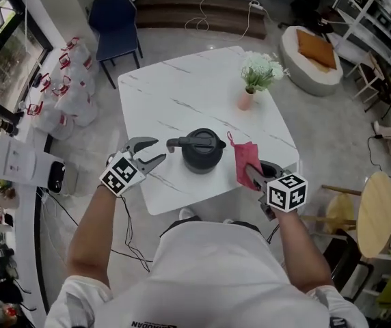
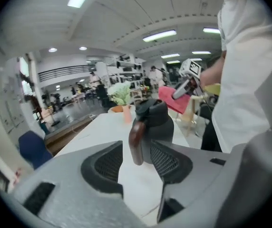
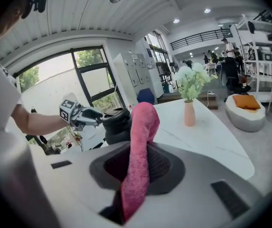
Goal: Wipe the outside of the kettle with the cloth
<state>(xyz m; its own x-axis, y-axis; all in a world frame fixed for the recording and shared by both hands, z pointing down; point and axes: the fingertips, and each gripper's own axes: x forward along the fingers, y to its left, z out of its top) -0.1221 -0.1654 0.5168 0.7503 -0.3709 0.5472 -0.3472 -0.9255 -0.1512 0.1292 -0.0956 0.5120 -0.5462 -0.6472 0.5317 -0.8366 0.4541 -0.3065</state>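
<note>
The table [image 1: 175,94] is bare across its far and left parts, open to any approach. Near the middle of its near edge the kettle [image 1: 202,150] blocks the way, with the left gripper [image 1: 158,150] and the cloth [image 1: 245,157] just beside it on either side. A vase of flowers [image 1: 253,80] stands by the right edge, apart from the kettle.

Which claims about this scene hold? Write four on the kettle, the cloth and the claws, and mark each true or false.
1. The round black kettle stands upright on the white marble-patterned table. True.
2. The right claw is shut on the pink terry cloth. True.
3. The left claw grips the kettle's handle. False: its jaws stand open, not pressing the handle.
4. The cloth lies flat on the table. False: the right claw holds it up beside the kettle.
</note>
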